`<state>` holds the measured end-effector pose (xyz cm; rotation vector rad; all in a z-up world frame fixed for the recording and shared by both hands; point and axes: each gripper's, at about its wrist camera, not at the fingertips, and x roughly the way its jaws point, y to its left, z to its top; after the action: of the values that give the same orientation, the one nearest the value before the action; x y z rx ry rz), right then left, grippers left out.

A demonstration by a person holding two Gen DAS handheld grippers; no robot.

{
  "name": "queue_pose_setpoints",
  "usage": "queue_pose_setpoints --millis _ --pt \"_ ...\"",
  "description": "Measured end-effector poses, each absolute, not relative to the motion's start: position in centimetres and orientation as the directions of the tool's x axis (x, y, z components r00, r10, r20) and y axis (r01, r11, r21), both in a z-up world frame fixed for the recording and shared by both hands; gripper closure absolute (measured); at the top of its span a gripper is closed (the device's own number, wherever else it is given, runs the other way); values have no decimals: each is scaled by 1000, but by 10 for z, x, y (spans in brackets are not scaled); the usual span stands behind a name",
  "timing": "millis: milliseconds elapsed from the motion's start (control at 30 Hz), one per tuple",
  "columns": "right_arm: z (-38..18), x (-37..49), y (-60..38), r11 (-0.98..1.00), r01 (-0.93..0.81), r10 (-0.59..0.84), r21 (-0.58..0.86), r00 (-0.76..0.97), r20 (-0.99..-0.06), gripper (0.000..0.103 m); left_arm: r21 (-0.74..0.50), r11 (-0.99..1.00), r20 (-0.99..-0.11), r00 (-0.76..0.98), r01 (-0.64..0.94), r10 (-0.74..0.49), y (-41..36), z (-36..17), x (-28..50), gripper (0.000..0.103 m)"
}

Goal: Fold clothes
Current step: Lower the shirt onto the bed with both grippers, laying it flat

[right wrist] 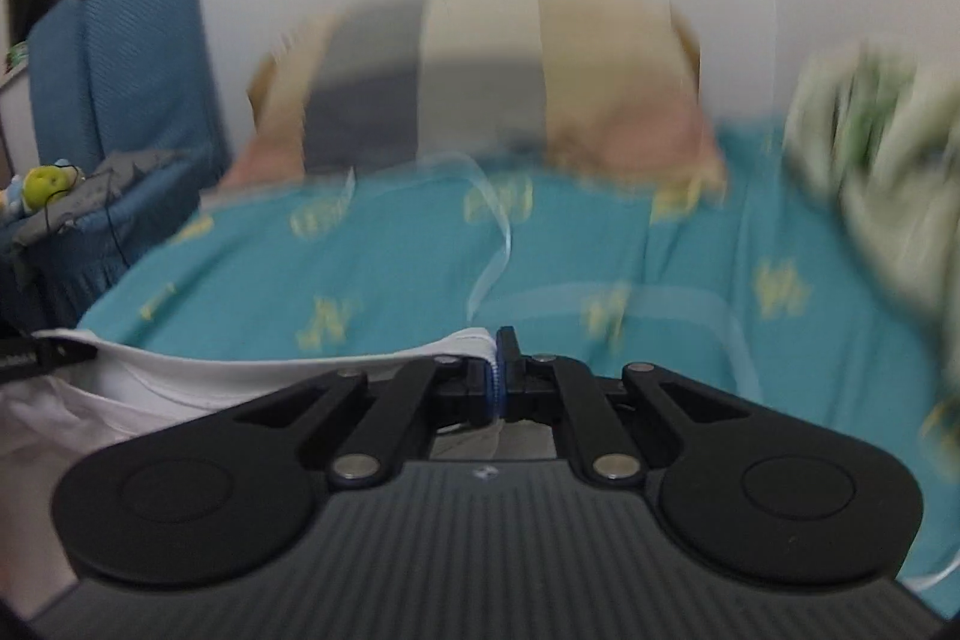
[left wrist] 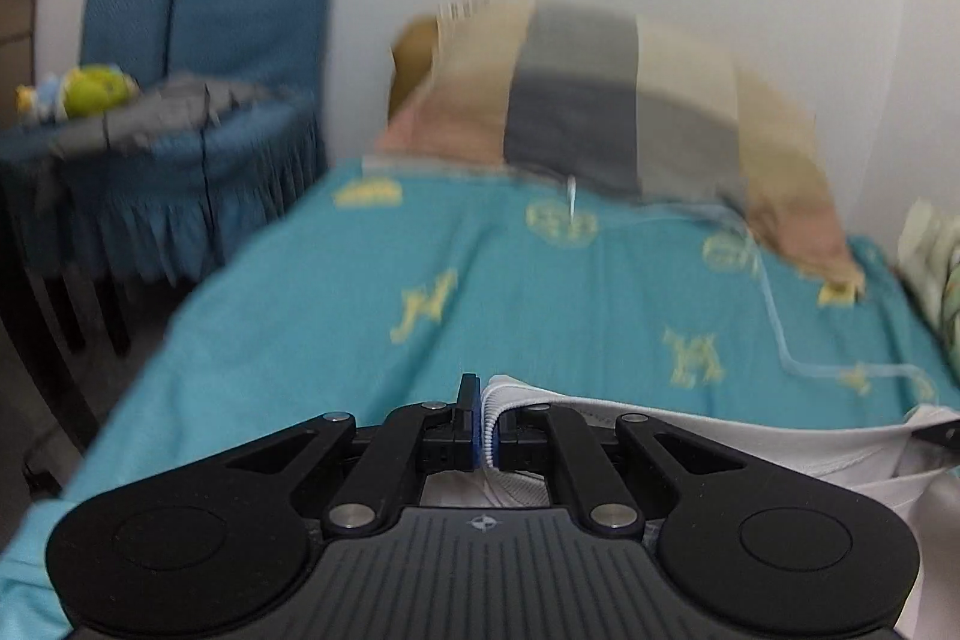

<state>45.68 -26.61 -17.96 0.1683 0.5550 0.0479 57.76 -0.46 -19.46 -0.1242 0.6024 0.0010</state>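
White garment [left wrist: 690, 436] hangs stretched between left gripper [left wrist: 487, 430] and right gripper [right wrist: 497, 376], each clamped on its edge above the bed [left wrist: 480, 292]; next comes laying it flat.

Both views motion-blurred. The yellow motifs on the teal bedsheet [left wrist: 510, 292] are smeared and unreadable. The striped pillow [left wrist: 600, 100] at the wall has soft edges, pattern detail lost. The green-and-white bundle [right wrist: 876, 148] on the right of the right wrist view is too streaked to identify and cut by the frame edge. The white garment [left wrist: 750, 436] passes under the left claw [left wrist: 487, 424], so its lower part is hidden; the right edge cuts it. The small yellow-green toy [left wrist: 96, 91] on the blue chair [left wrist: 240, 10] is too small to identify.
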Motion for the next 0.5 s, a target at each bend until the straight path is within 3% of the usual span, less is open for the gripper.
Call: queue_pose_setpoints --millis 133,167,200,233,267,300,333,400,500 --pt "-194 471 -286 939 -19 226 343 787 -574 95 -121 993 -606 793 -18 -59 4 -212 594 94" --pt "-194 473 -291 922 -22 261 386 772 -579 93 -134 991 -613 787 -17 -69 7 -214 594 90" --pt "-192 473 -295 910 -19 282 415 762 -583 85 -147 989 -620 781 -17 -79 10 -216 595 79" --pt "-189 474 -297 899 -13 297 438 752 -588 68 -160 987 -623 776 -4 -98 12 -212 590 70" --pt "-187 474 -299 888 -16 316 459 746 -585 57 -173 985 -625 772 9 -117 14 -207 585 50" --pt "-183 472 -299 879 -29 336 475 746 -576 29 -187 982 -626 768 23 -137 16 -202 579 33" --pt "-178 469 -299 872 -47 353 487 749 -560 11 -196 980 -616 772 42 -156 18 -196 572 29" --pt "-166 462 -294 872 -74 370 485 748 -551 7 -207 975 -594 782 77 -188 23 -183 558 16" --pt "-145 442 -288 881 -70 356 468 750 -558 7 -235 966 -574 787 104 -225 32 -159 529 15"
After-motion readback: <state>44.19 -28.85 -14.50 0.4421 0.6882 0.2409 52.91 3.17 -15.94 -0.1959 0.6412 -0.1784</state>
